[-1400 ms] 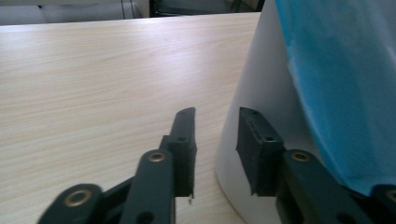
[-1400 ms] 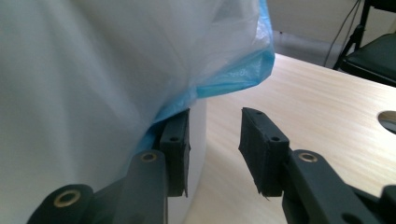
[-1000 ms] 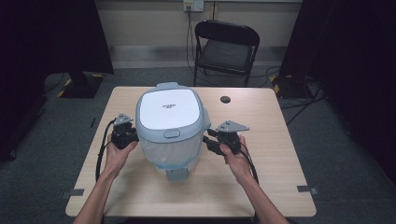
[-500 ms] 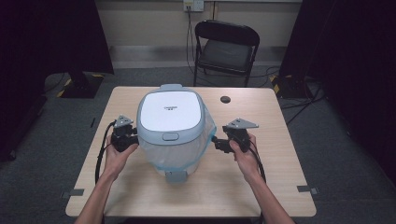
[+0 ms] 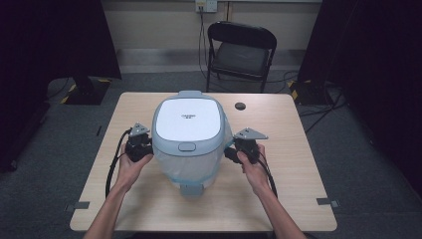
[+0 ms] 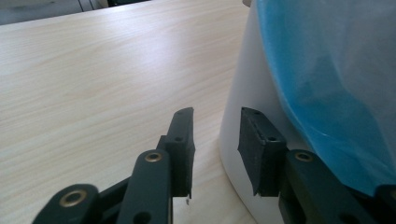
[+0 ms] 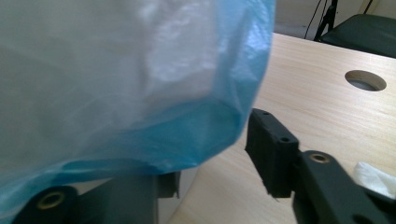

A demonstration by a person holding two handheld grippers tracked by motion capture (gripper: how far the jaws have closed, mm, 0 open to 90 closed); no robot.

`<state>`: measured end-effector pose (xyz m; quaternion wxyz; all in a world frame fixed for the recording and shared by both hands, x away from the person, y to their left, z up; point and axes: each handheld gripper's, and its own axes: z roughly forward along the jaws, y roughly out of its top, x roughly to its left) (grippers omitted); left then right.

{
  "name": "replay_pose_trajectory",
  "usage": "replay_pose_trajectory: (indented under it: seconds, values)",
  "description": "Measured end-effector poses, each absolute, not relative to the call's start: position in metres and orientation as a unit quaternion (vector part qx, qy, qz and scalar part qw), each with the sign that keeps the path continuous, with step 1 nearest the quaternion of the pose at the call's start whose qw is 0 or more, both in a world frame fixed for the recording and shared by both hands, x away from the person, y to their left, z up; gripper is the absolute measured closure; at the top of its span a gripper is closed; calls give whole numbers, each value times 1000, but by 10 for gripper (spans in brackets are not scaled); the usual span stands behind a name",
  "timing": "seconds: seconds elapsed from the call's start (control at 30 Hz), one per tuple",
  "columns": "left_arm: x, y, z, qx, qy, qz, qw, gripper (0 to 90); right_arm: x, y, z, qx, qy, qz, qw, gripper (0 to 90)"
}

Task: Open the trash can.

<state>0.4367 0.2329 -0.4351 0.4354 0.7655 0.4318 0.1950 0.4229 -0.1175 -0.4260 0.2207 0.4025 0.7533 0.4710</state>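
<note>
A white pedal bin [image 5: 186, 159] with a pale grey lid [image 5: 188, 119] stands mid-table, lined with a blue plastic bag [image 5: 195, 174] whose hem hangs down outside the rim. My left gripper [image 5: 148, 149] is at the bin's left side. Its jaws [image 6: 217, 135] have just been closing and stand a little apart with nothing between them, the right one beside the white wall [image 6: 243, 93]. My right gripper [image 5: 230, 152] is at the bin's right side. Its jaws [image 7: 215, 161] have also been closing. The bag's hem [image 7: 187, 130] hangs between them and hides the left one, not visibly pinched.
The wooden table [image 5: 288, 199] has a round cable hole [image 5: 241, 106] behind the bin on the right. A black chair [image 5: 241, 50] stands beyond the far edge. The bin's pedal [image 5: 191, 190] points toward me. A white scrap [image 7: 376, 177] lies near the right gripper.
The right gripper has shifted slightly to the right, away from the bin's side. The left hand and the bin stay where they were.
</note>
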Motion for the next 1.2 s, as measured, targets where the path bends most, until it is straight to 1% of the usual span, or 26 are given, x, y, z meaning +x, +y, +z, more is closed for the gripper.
replay_pose_trajectory:
  seconds: [0.07,0.23,0.3,0.37,0.4,0.43,0.53,0.67,0.7,0.77,0.87,0.9,0.93,0.97,1.03,1.07,1.2]
  values:
    - [432,232,-434,770,427,201,429,689,419,-118,-425,399,756,471,215,600]
    - [421,237,-437,763,428,190,445,688,407,-119,-425,389,763,476,201,593]
    - [417,238,-437,766,427,188,442,676,404,-119,-424,383,768,473,200,565]
    - [415,239,-436,767,429,185,441,675,402,-120,-424,381,769,471,202,558]
    - [413,239,-436,766,430,183,441,671,402,-121,-424,387,767,472,199,533]
    - [412,239,-436,766,430,182,443,676,402,-121,-424,387,767,472,199,527]
    - [410,239,-436,766,429,182,442,690,404,-118,-423,388,767,468,203,583]
    - [410,242,-436,767,430,183,440,687,408,-114,-423,391,766,467,205,604]
    - [410,242,-436,767,431,182,440,673,409,-113,-423,391,766,468,204,611]
    - [410,243,-436,764,433,184,442,644,409,-113,-423,389,766,467,210,594]
    - [410,244,-437,756,448,186,440,568,410,-115,-424,395,763,466,210,526]
    - [409,245,-436,756,449,189,437,532,411,-116,-424,394,763,469,206,496]
    - [408,245,-436,756,448,191,436,517,412,-118,-425,394,763,471,203,462]
    - [406,246,-436,756,450,189,436,498,413,-121,-426,394,763,474,194,434]
    - [405,252,-437,757,447,182,440,431,415,-125,-427,392,766,478,178,376]
    - [404,254,-438,757,447,178,442,406,416,-127,-428,390,768,477,174,372]
    - [397,262,-442,757,450,170,443,372,416,-134,-430,394,771,473,162,323]
